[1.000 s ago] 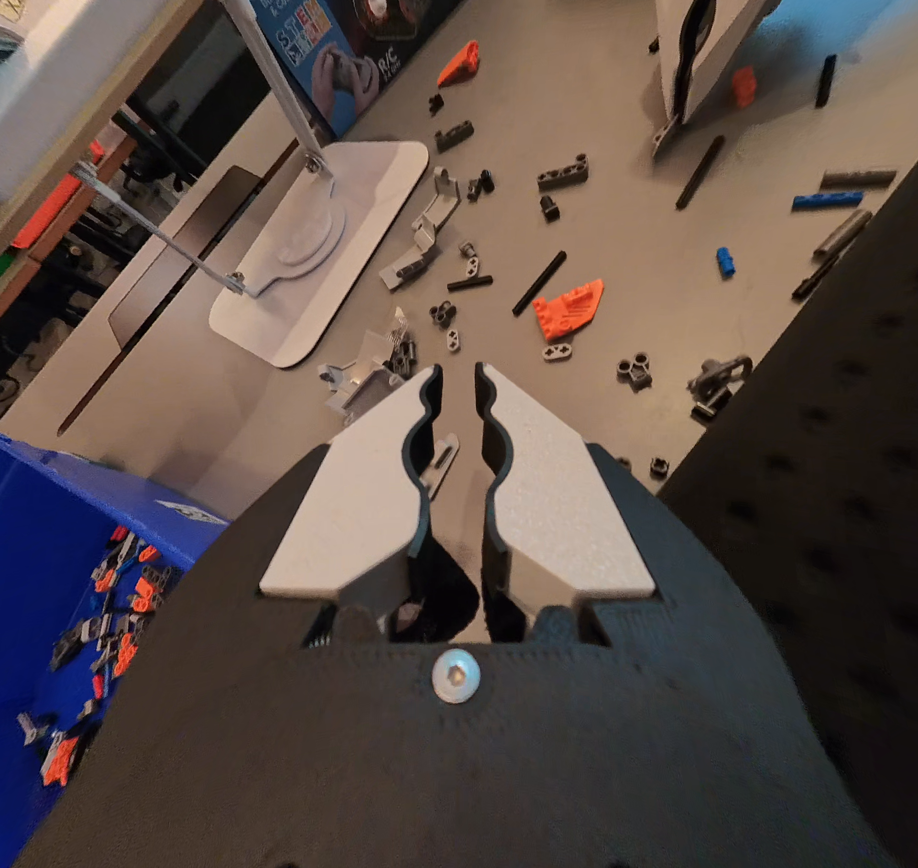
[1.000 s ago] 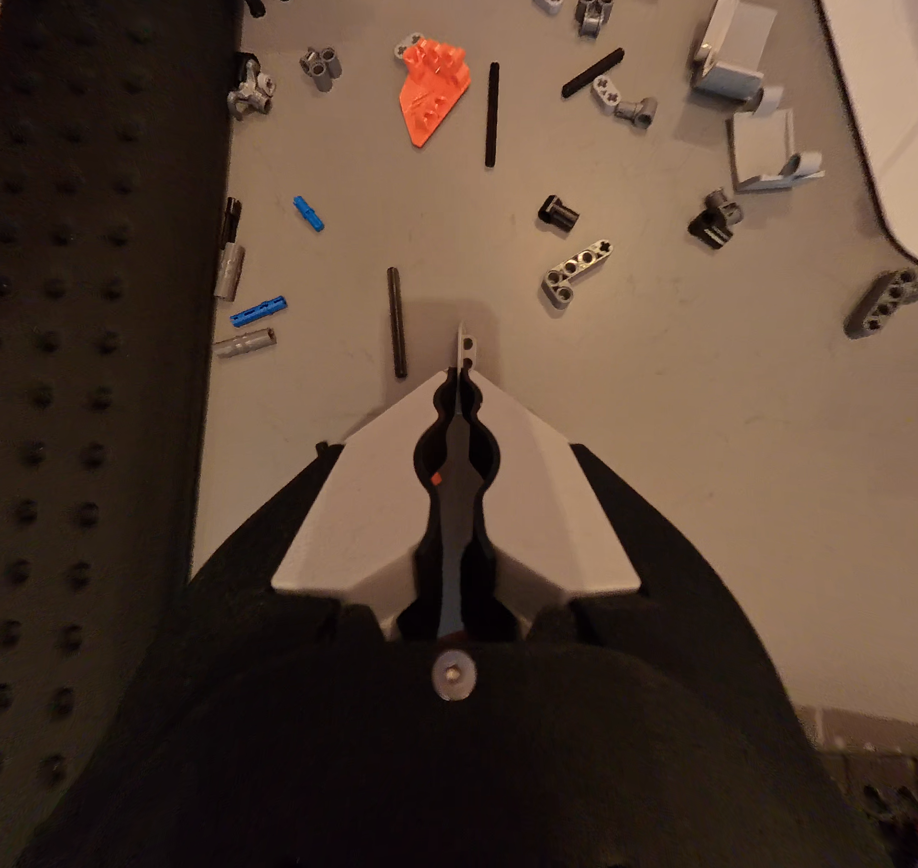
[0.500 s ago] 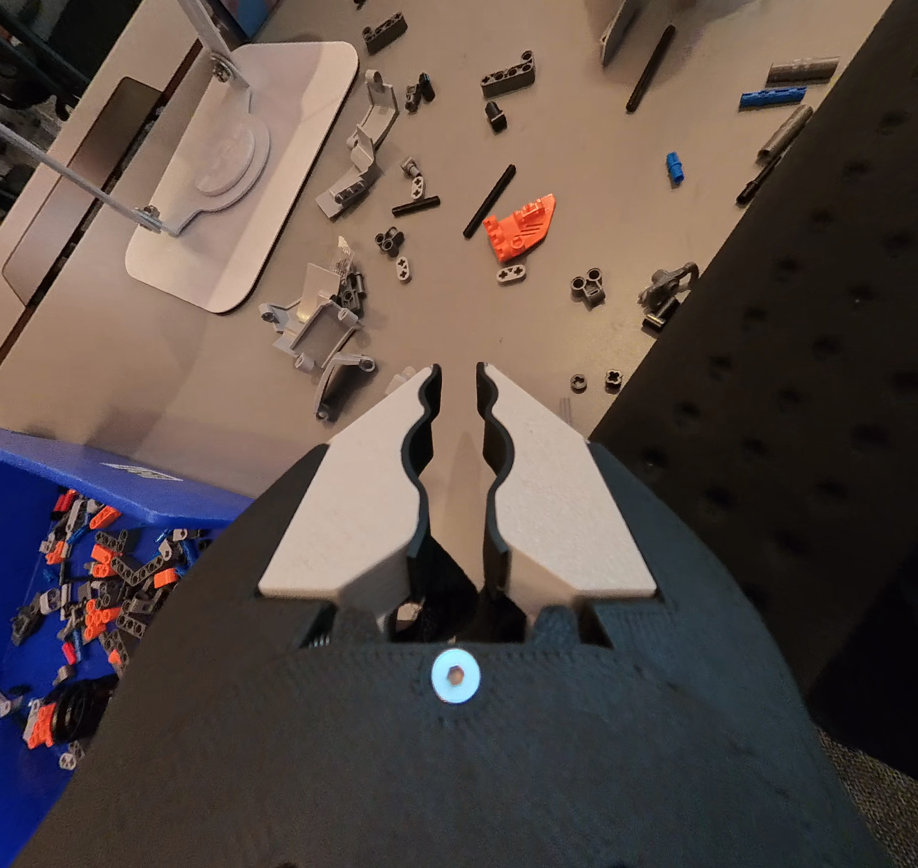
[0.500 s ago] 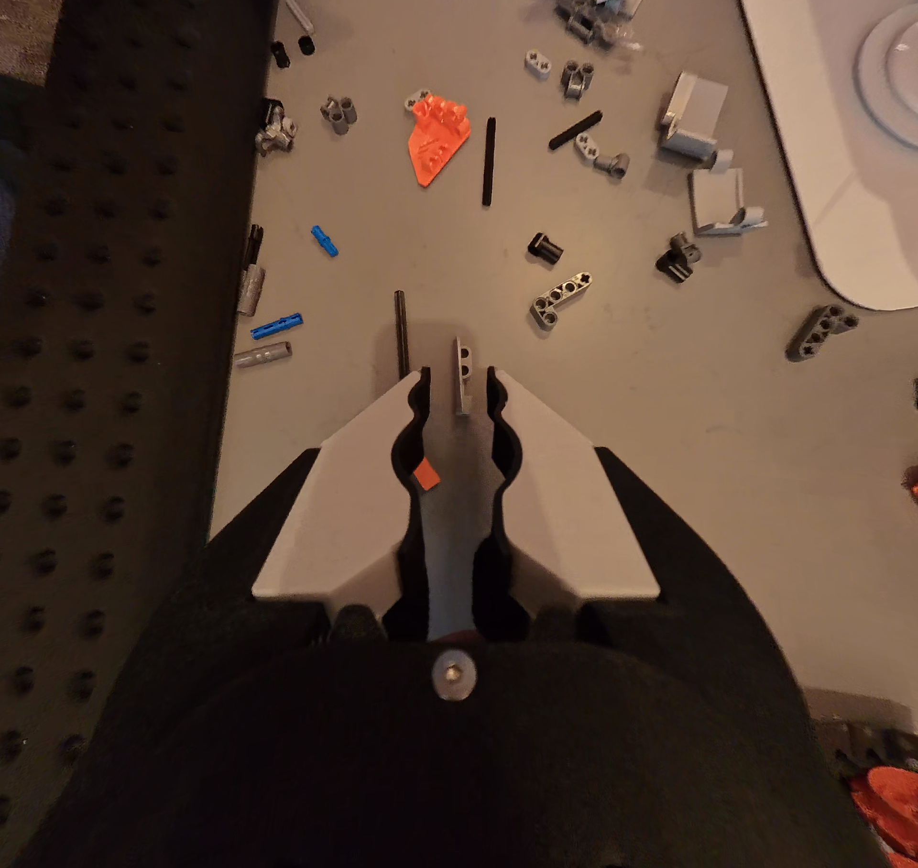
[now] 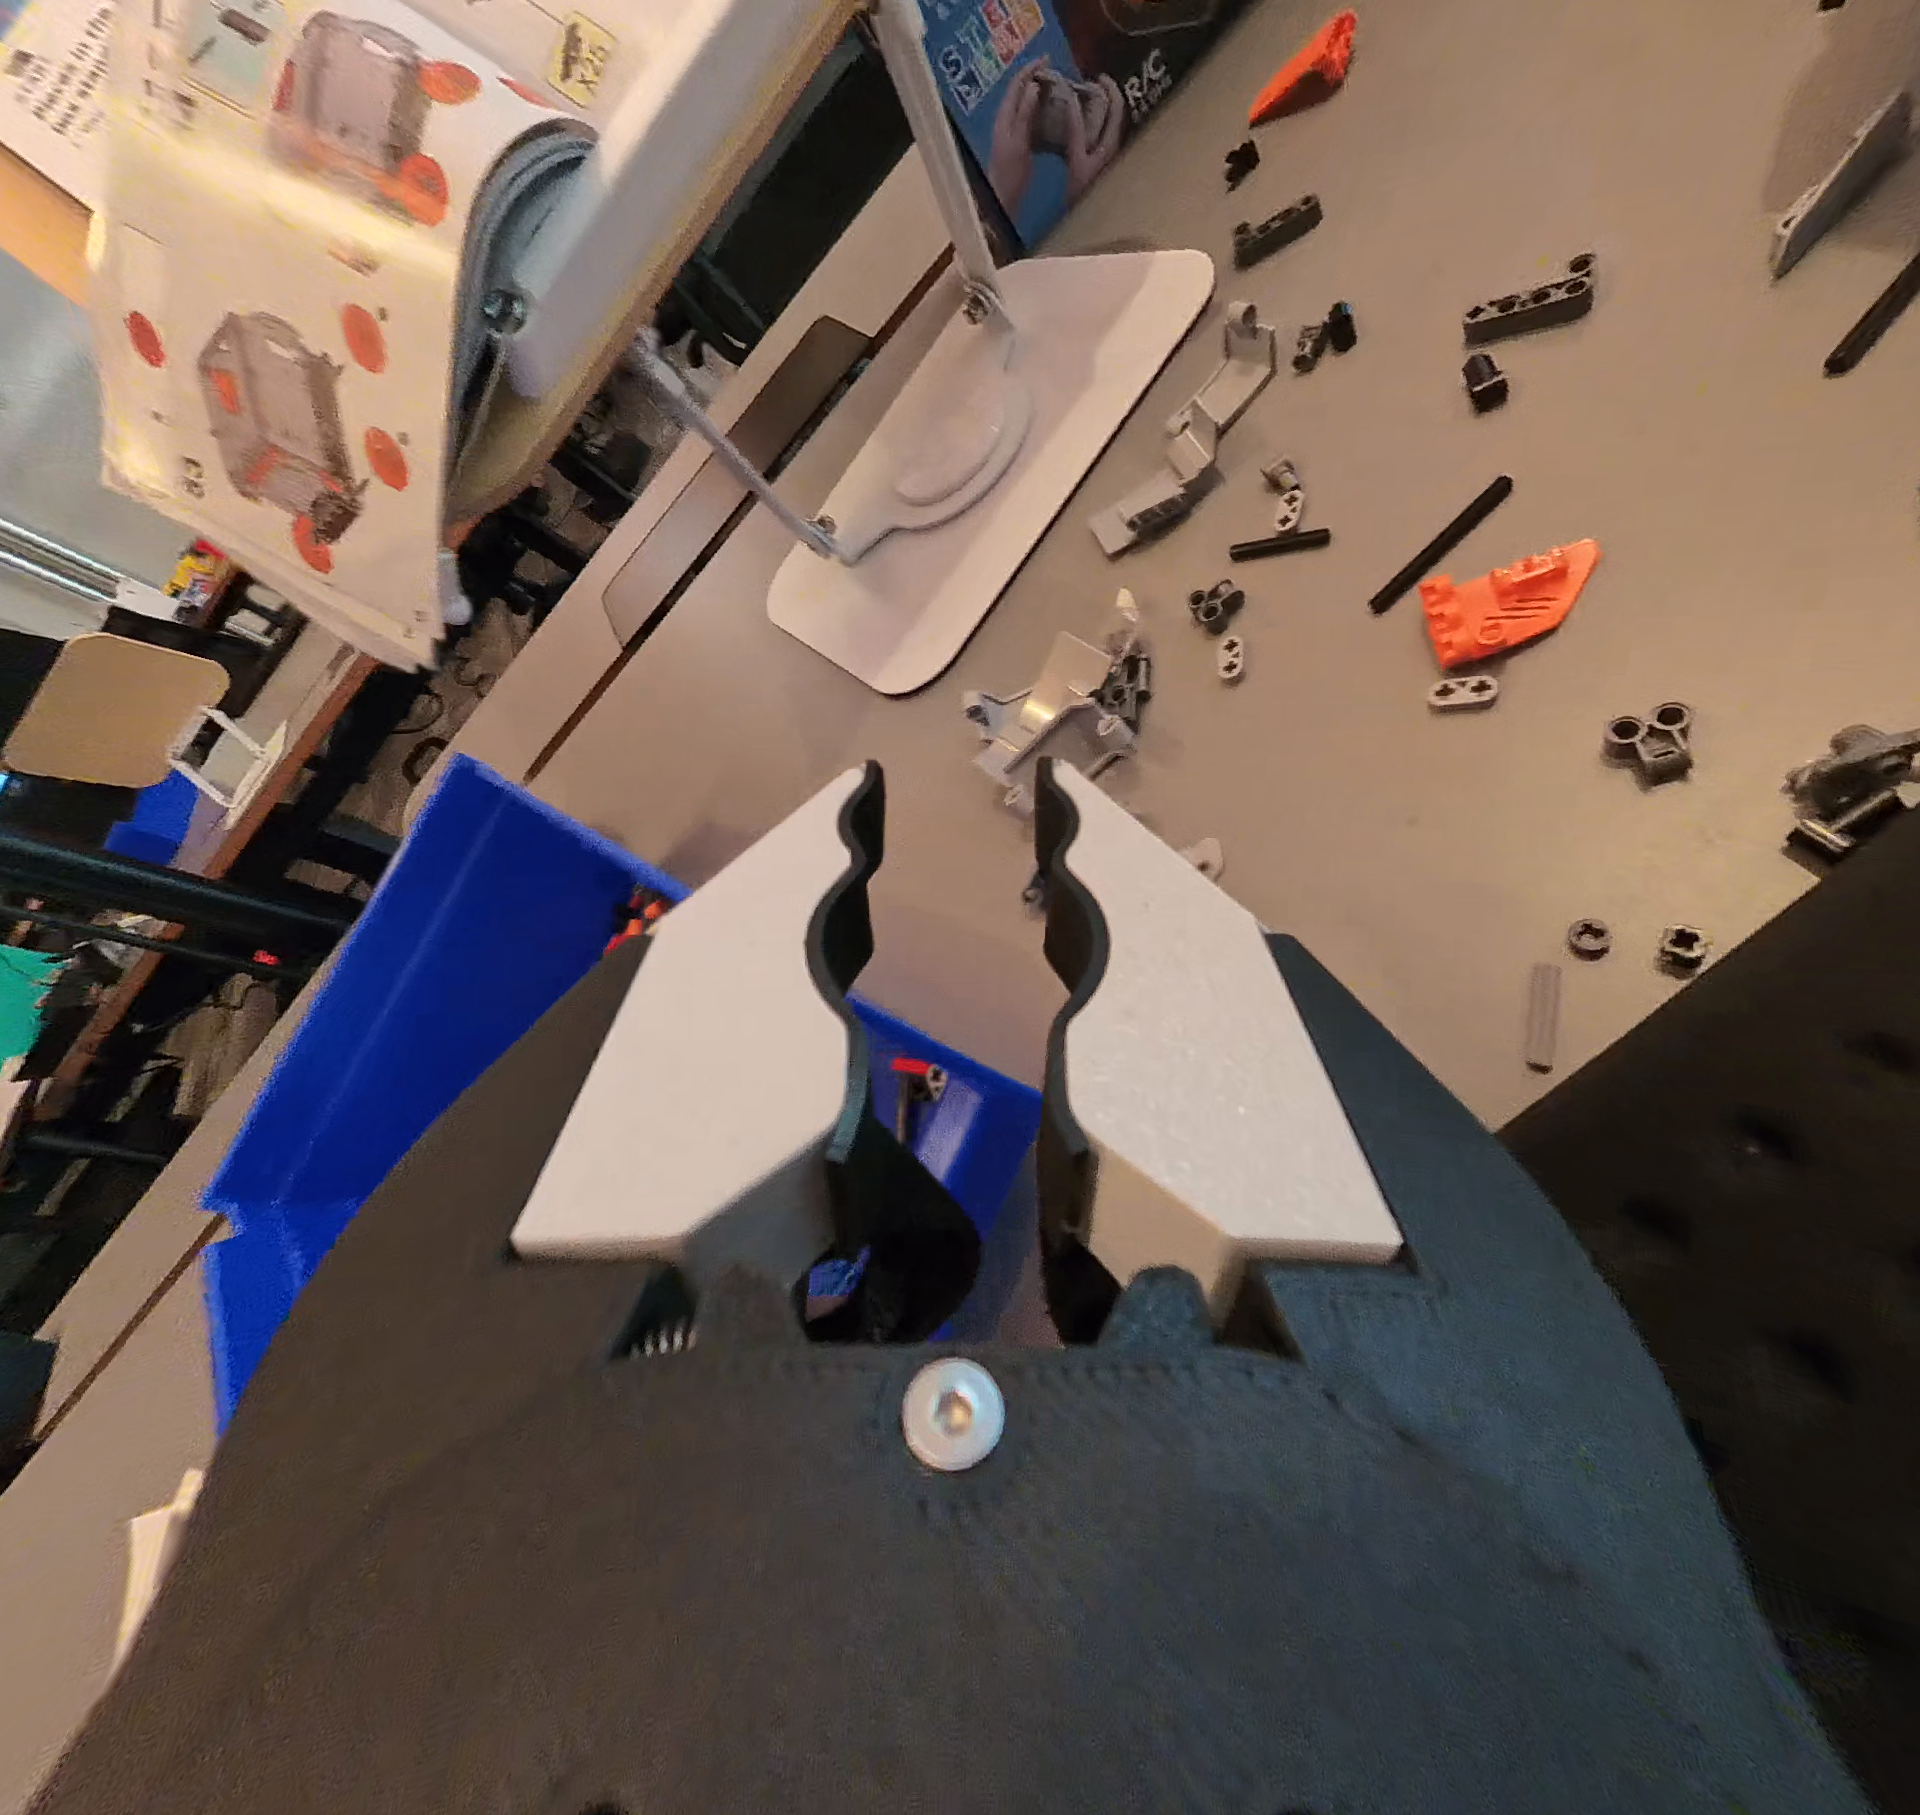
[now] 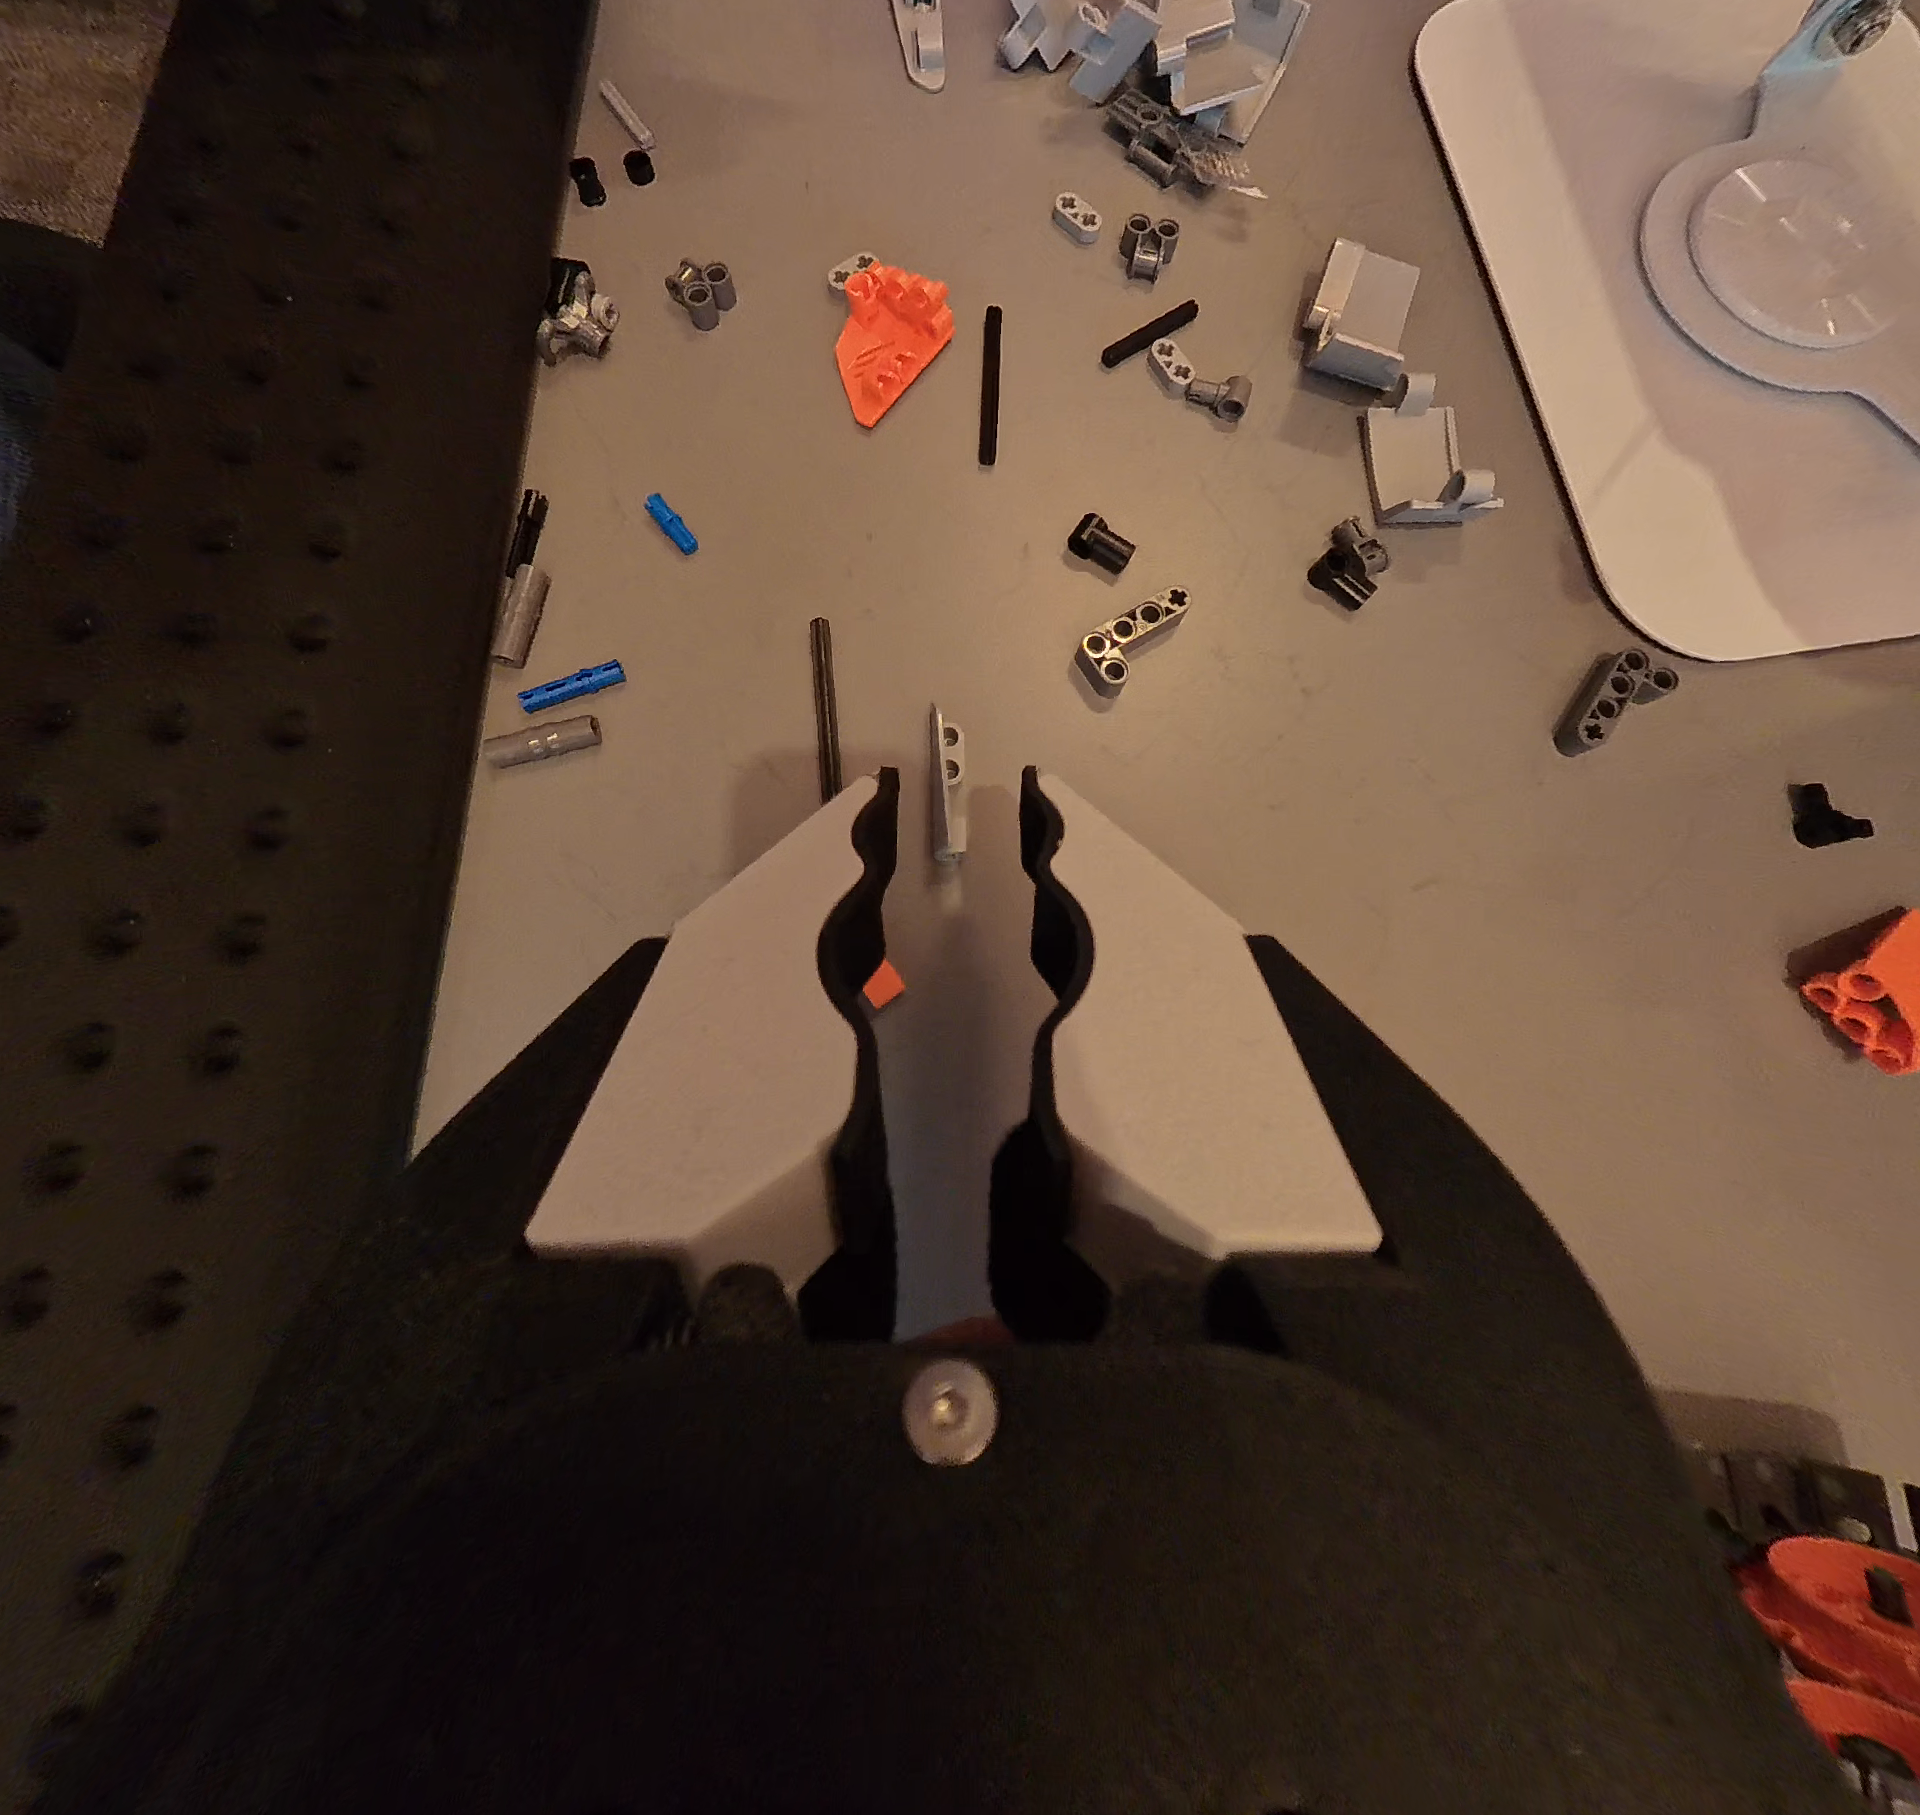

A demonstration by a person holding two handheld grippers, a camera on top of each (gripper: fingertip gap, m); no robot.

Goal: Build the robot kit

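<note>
My left gripper (image 5: 956,794) is open and empty, held above the blue bin (image 5: 416,986) at the table's near left edge. A cluster of light grey panel pieces (image 5: 1060,716) lies just beyond its tips. My right gripper (image 6: 954,791) is open, above the table. A thin light grey piece with holes (image 6: 948,783) lies on the table between its tips, apart from both fingers. A small orange piece (image 6: 883,986) shows by the left finger's inner side. A black axle (image 6: 824,705) lies just left of the tips.
Several small black, grey, blue and orange building pieces are scattered on the grey table (image 6: 1351,934), among them an orange panel (image 6: 891,342). A black studded mat (image 6: 260,622) runs along one side. A white stand base (image 5: 987,456) carries an instruction booklet (image 5: 291,238). The left gripper's tips are roughly 25 cm from the right gripper's. The black axle (image 6: 824,705) sits 5 cm or so from the ends of my right fingers.
My right gripper opened and let go of the thin grey piece, which now lies on the table. My left gripper pulled back and left over the blue bin and opened wider.
</note>
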